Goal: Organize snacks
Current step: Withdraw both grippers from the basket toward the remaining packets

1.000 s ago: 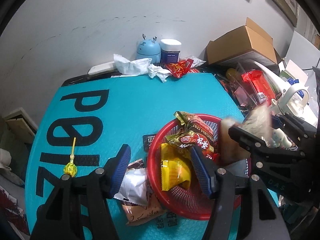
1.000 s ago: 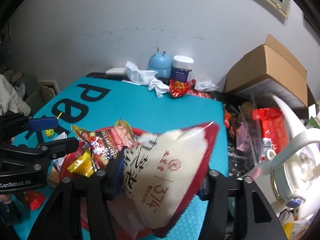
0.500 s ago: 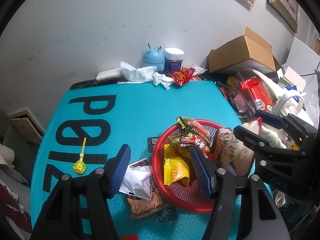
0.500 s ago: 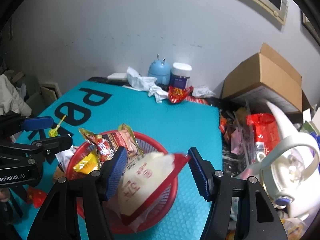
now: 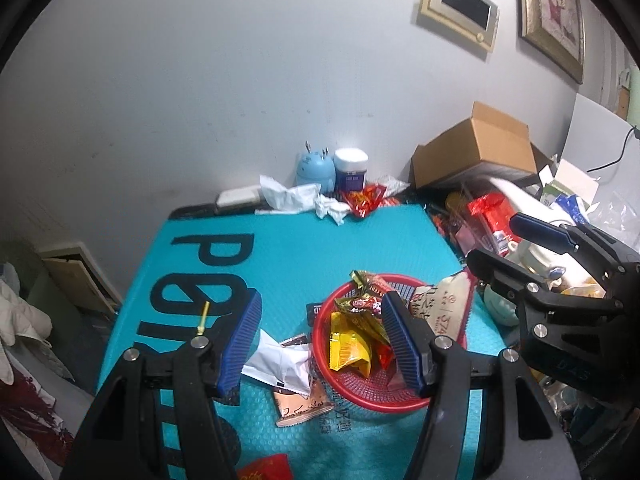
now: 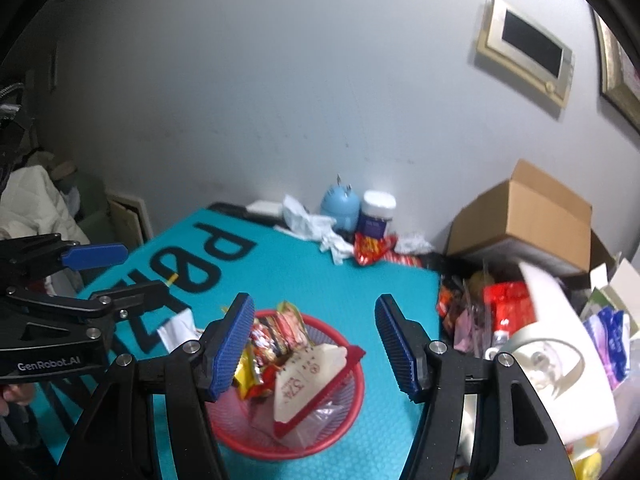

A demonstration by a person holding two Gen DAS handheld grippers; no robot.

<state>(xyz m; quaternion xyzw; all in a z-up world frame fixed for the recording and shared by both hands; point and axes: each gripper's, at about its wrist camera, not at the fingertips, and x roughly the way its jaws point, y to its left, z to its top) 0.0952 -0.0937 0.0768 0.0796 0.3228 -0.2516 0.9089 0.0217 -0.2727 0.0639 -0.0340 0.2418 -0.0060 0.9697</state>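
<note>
- Left gripper [image 5: 322,342]: jaws parted, gripping nothing, above the teal mat [image 5: 304,248].
- Right gripper [image 6: 314,346]: jaws parted, empty, over the red basket [image 6: 348,420].
- White-and-red packet [image 6: 310,380]: propped in the basket.

The teal mat [image 5: 304,248] on the bench carries big black letters, "P0I" readable, rest cut off. On body of the left gripper [image 6: 52,364] stands "GenRobot.AI" in white. The white-red snack bag [image 6: 308,380] in the red basket [image 6: 352,412] shows number "374" w/ small red characters, not readable.
</note>
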